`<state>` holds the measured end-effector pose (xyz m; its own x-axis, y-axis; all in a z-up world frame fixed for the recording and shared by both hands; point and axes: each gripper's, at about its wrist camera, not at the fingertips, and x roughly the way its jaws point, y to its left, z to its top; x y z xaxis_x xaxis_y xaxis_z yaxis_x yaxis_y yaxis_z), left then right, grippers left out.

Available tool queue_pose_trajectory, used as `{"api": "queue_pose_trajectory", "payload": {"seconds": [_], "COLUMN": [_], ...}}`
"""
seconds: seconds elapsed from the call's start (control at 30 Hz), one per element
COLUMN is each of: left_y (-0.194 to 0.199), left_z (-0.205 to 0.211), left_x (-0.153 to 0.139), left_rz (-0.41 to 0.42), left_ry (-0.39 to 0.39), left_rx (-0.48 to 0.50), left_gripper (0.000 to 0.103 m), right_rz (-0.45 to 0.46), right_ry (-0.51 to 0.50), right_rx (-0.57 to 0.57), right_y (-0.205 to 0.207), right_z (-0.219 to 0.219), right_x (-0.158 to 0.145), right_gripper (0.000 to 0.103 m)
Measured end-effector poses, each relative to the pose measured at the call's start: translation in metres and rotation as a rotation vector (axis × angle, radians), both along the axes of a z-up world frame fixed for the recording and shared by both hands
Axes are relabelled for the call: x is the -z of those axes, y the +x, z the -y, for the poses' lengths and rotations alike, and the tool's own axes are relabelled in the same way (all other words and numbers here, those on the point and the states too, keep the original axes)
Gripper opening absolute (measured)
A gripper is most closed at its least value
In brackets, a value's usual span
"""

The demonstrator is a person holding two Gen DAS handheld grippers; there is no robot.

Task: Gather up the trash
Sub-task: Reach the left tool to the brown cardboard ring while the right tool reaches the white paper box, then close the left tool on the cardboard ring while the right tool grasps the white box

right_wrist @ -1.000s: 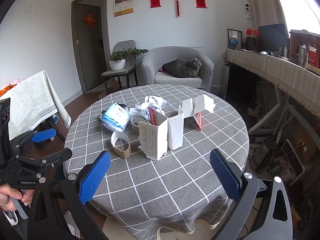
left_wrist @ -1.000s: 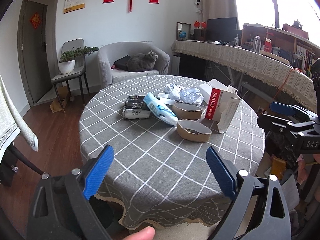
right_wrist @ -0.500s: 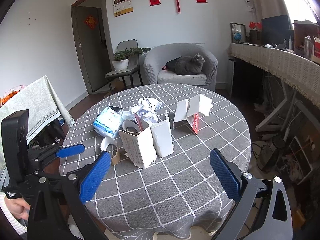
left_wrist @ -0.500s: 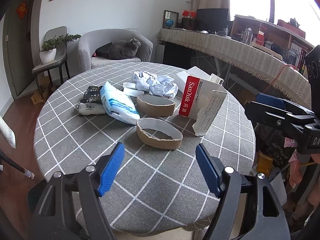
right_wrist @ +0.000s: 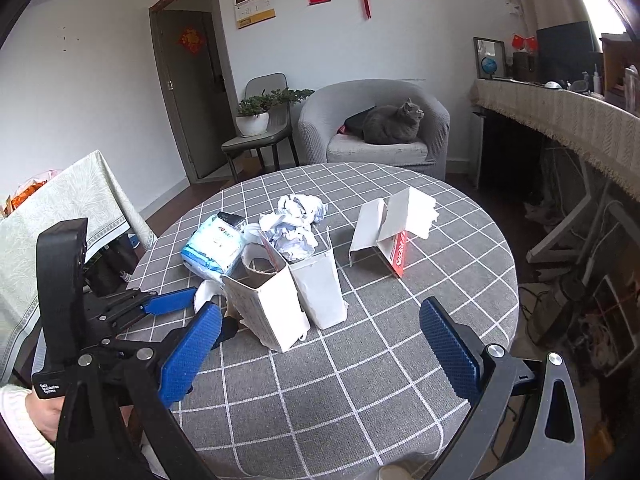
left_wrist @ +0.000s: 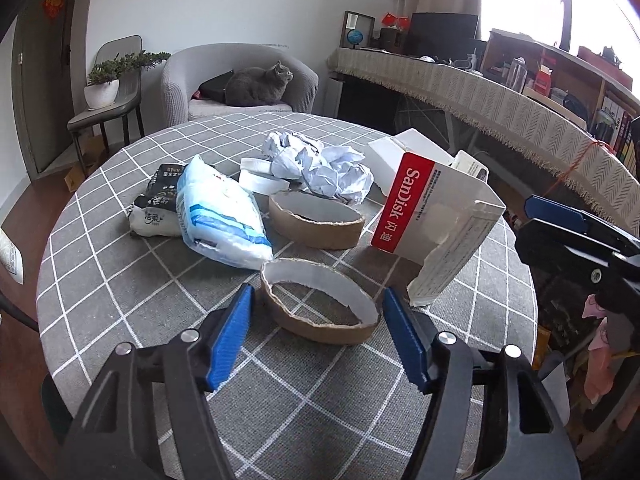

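Near ring: we see a torn cardboard tape ring [left_wrist: 320,300] lying flat on the grey checked tablecloth [left_wrist: 120,280], at our 12 o'clock in the left wrist view, closest piece of trash to the table's near edge.
Left gripper: our left gripper [left_wrist: 316,328] brackets that ring, blue pads either side; jaws closing, ring between them, pads not pressing it yet as far as we can see.
2nd ring: another cardboard ring [left_wrist: 316,220] just behind the 1st, approx 12 o'clock, apart from it.
Wipes pack: blue/white soft pack [left_wrist: 220,216] at 11 o'clock of the near ring, its corner just beside the ring's rim; black/white packet [left_wrist: 158,204] partly under its left side.
Paper: crumpled white paper [left_wrist: 320,164] behind the 2nd ring; small white tape roll [left_wrist: 260,178] at its left.
SanDisk box: torn red/white carton [left_wrist: 432,216] at 2 o'clock of the near ring, upright, open top, near but not touching.
Far box: torn white box [right_wrist: 392,224] at 1 o'clock in the right wrist view, well apart from the main pile.
Right gripper: our right gripper [right_wrist: 320,344] is released, jaws wide, nothing between the pads but cloth; upright carton stands ahead at 11 o'clock.
Open room: bare cloth from 3 to 6 o'clock in the right view, out to the table edge [right_wrist: 508,264].
Backgrnd: grey cat [right_wrist: 394,122] on armchair [right_wrist: 332,120], well beyond the table.
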<state>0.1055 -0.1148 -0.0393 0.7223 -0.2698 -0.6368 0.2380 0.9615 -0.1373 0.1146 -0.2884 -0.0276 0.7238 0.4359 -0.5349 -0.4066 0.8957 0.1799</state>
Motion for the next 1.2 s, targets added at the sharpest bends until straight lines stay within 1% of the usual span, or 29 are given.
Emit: {"api": "queue_pose_trajectory", "payload": {"seconds": [0.13,0.2,0.37,0.53,0.67,0.8,0.87,0.9,0.93,0.97,1.07,1.13,1.2], "left_y": [0.005,0.007,0.007,0.011,0.007,0.004,0.002,0.001,0.0,-0.001,-0.004,-0.006,-0.009], "left_z": [0.0,0.001,-0.001,-0.021,-0.026,-0.033,-0.036,-0.037,-0.038,-0.039,-0.042,-0.045,-0.048], "left_x": [0.0,0.0,0.0,-0.001,-0.001,-0.003,-0.005,-0.006,-0.007,-0.008,-0.01,-0.012,-0.014], "left_rz": [0.003,0.005,0.009,-0.009,-0.006,-0.007,-0.007,-0.006,-0.004,-0.002,0.002,0.008,0.017], "left_ry": [0.001,0.012,0.033,-0.031,-0.022,-0.039,-0.047,-0.051,-0.055,-0.055,-0.058,-0.062,-0.066], "left_rx": [0.018,0.027,0.043,0.034,0.041,0.061,0.07,0.075,0.079,0.082,0.088,0.086,0.081], "left_gripper": [0.068,0.061,0.06,0.059,0.059,0.059,0.059,0.059,0.059,0.059,0.059,0.059,0.059], "right_rz": [-0.008,-0.011,-0.022,-0.042,-0.054,-0.062,-0.071,-0.075,-0.08,-0.085,-0.094,-0.089,-0.078], "right_ry": [0.023,0.017,0.0,-0.002,0.001,-0.01,-0.025,-0.031,-0.038,-0.047,-0.06,-0.057,-0.052], "right_rx": [-0.034,-0.045,-0.07,-0.102,-0.11,-0.117,-0.115,-0.115,-0.113,-0.109,-0.107,-0.104,-0.105], "right_y": [0.01,0.015,0.027,0.034,0.04,0.044,0.045,0.046,0.047,0.048,0.048,0.046,0.043], "right_z": [-0.005,-0.009,-0.017,-0.026,-0.033,-0.042,-0.046,-0.048,-0.05,-0.051,-0.054,-0.056,-0.057], "right_x": [0.002,0.003,0.008,0.012,0.013,0.014,0.016,0.017,0.017,0.018,0.018,0.015,0.01], "right_gripper": [0.1,0.1,0.1,0.1,0.1,0.1,0.096,0.084,0.075,0.072,0.068,0.061,0.06]}}
